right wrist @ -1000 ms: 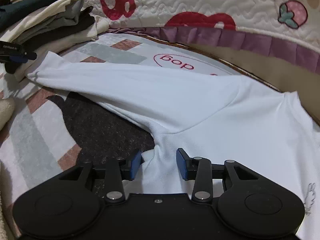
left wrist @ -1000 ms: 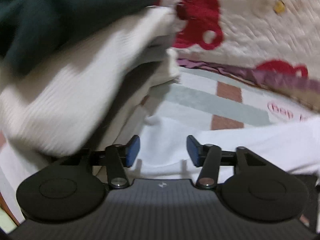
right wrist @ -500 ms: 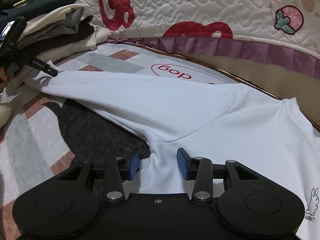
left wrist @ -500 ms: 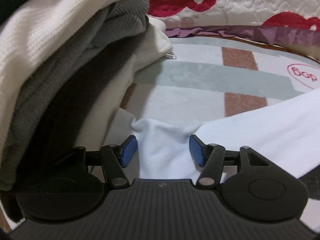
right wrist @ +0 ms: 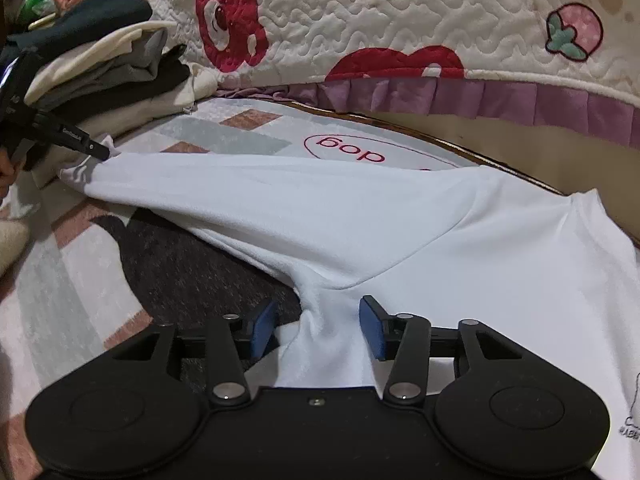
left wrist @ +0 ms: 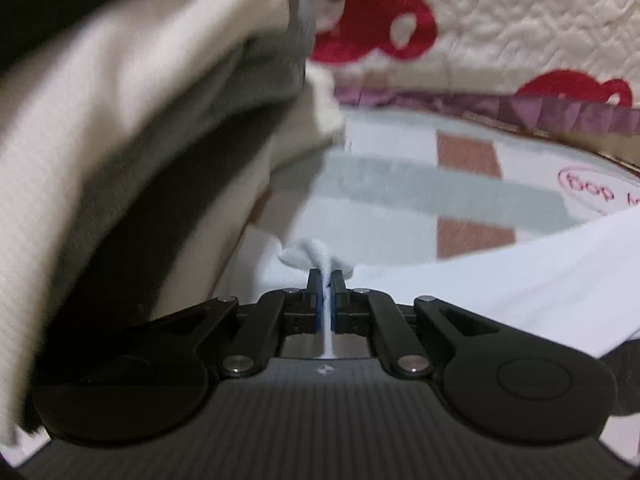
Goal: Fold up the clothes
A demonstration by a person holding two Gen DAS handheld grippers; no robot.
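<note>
Two grippers engage the white garment [right wrist: 400, 216] lying on the patterned mat [right wrist: 224, 136]: left gripper [left wrist: 327, 280] clamps the sleeve end; right gripper [right wrist: 318, 326], jaws just widening, straddles a bunched fold unclamped.

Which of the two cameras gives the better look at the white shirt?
The right wrist view: the white shirt lies spread across the rug there, sleeve stretched out to the left. The left wrist view shows only its sleeve end, bunched and pinched in the left hand-held gripper, plus a blurred strip.
</note>
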